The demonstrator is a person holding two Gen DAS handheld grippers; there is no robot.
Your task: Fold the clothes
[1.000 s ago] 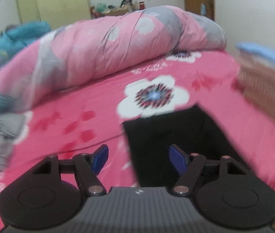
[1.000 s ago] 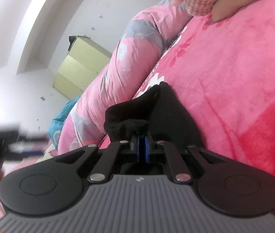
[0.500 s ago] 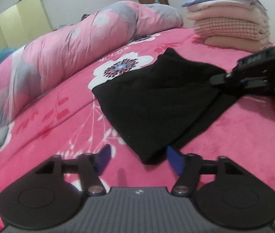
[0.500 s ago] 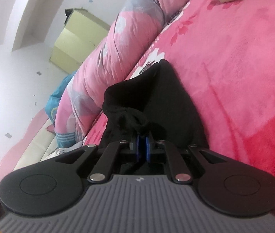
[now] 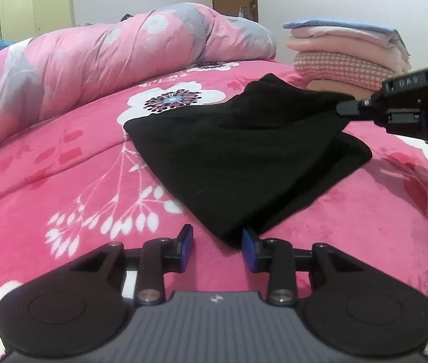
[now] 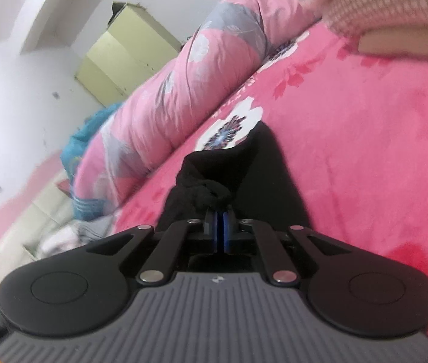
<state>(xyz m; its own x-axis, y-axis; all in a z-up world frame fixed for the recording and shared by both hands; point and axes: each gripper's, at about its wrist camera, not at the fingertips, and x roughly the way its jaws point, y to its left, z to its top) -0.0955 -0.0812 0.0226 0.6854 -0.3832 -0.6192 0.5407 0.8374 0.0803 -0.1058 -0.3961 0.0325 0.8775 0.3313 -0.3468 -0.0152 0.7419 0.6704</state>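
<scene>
We see a bed covered by a bright pink blanket [image 5: 350, 211] printed with white flowers and red leaves. Lying directly on it are a black garment [image 5: 238, 157], spread near the front with one corner lifted off the surface, a long rolled pink and grey floral quilt [image 5: 117, 57] along the far side, and a stack of folded clothes [image 5: 347, 54] at the far right, pink and checked pieces topped by a blue one.
</scene>
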